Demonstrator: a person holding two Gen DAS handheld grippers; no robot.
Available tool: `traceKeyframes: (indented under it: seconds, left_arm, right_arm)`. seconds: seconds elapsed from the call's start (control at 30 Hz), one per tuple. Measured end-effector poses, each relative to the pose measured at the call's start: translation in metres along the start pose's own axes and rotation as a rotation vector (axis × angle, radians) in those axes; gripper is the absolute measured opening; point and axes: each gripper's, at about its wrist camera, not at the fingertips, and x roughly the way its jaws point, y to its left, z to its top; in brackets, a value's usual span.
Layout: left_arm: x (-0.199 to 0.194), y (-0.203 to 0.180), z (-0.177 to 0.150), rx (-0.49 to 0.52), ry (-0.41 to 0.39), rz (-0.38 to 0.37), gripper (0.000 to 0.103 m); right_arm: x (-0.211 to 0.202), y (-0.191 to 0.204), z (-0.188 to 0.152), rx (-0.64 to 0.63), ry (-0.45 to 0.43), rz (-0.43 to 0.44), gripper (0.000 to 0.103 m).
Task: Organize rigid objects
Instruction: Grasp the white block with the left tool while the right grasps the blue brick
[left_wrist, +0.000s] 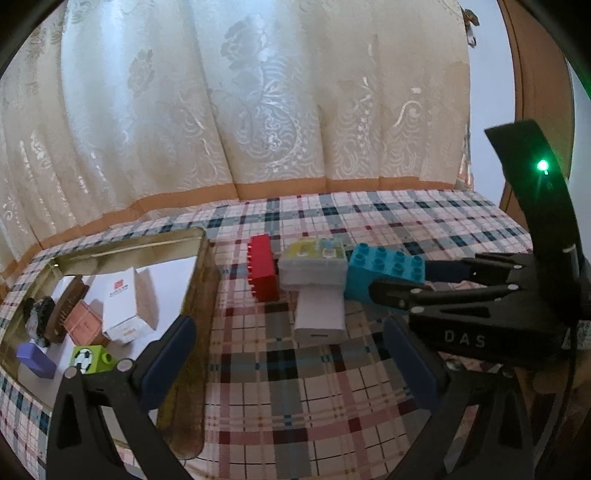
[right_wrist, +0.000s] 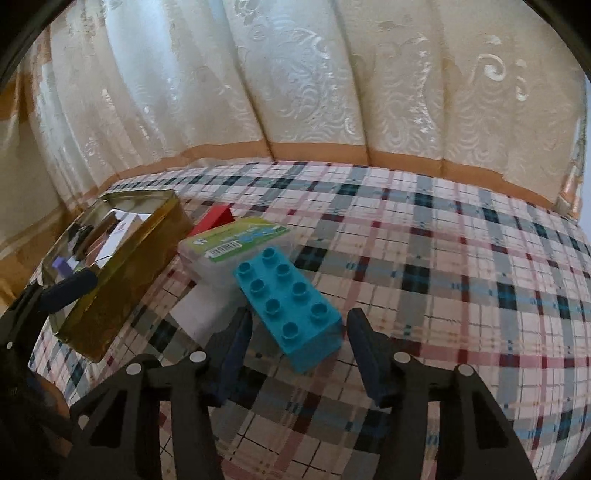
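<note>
A blue studded brick (right_wrist: 291, 314) lies on the plaid cloth between the open fingers of my right gripper (right_wrist: 297, 332), which do not touch it; it also shows in the left wrist view (left_wrist: 384, 273) with the right gripper (left_wrist: 400, 278) around its right end. Beside it lie a clear box with a green label (left_wrist: 314, 266), a white charger block (left_wrist: 319, 314) and a red brick (left_wrist: 263, 273). My left gripper (left_wrist: 288, 350) is open and empty, low over the cloth next to the gold tin (left_wrist: 188, 317).
The gold tin (right_wrist: 122, 288) holds a white carton (left_wrist: 125, 306), a pink box (left_wrist: 83, 325), a wooden brush (left_wrist: 64, 306), a purple block (left_wrist: 35, 360) and a green football cube (left_wrist: 90, 360). A cream curtain (left_wrist: 258, 110) hangs behind the cloth.
</note>
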Motion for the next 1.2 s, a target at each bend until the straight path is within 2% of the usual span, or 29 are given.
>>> traceKeyframes:
  seconds: [0.03,0.1,0.13,0.17,0.47,0.63,0.77,0.83,0.93,1.03,1.17,1.2]
  left_arm:
    - [-0.001,-0.002,0.000,0.011,-0.005,0.009,0.101]
    - [0.001,-0.006,0.001,0.025,-0.001,0.014,0.101]
    - [0.003,-0.008,0.001,0.025,0.007,0.003,0.101]
    - [0.005,-0.009,0.002,0.024,0.014,0.001,0.101]
    - [0.012,-0.024,0.008,0.038,0.028,-0.025,0.100]
    - [0.034,-0.031,0.012,0.028,0.129,-0.044,0.084]
    - [0.047,-0.034,0.011,0.005,0.191,-0.054,0.074]
    - [0.051,-0.031,0.011,-0.019,0.208,-0.061,0.060]
    - [0.061,-0.022,0.009,-0.082,0.256,-0.073,0.047]
    - [0.062,-0.019,0.010,-0.099,0.251,-0.068,0.041]
    - [0.063,-0.025,0.011,-0.080,0.254,-0.057,0.041]
    - [0.063,-0.024,0.011,-0.082,0.253,-0.063,0.037]
  right_arm:
    - [0.002,0.002,0.001,-0.013,0.001,0.000,0.056]
    - [0.005,0.004,0.002,-0.027,0.012,0.004,0.047]
    - [0.006,0.004,0.002,-0.029,0.016,0.012,0.038]
    - [0.006,0.005,0.002,-0.032,0.014,0.014,0.034]
    - [-0.004,-0.013,-0.004,0.032,0.020,-0.081,0.034]
    - [-0.009,-0.022,-0.006,0.051,0.014,-0.156,0.034]
    - [-0.013,-0.024,-0.007,0.024,0.012,-0.202,0.034]
    - [-0.015,-0.024,-0.008,-0.007,0.010,-0.243,0.034]
    - [-0.016,-0.027,-0.009,-0.035,0.015,-0.295,0.034]
    - [-0.019,-0.033,-0.009,-0.017,0.011,-0.297,0.034]
    - [-0.020,-0.034,-0.010,-0.002,0.012,-0.289,0.034]
    - [-0.018,-0.033,-0.010,-0.002,0.013,-0.289,0.034]
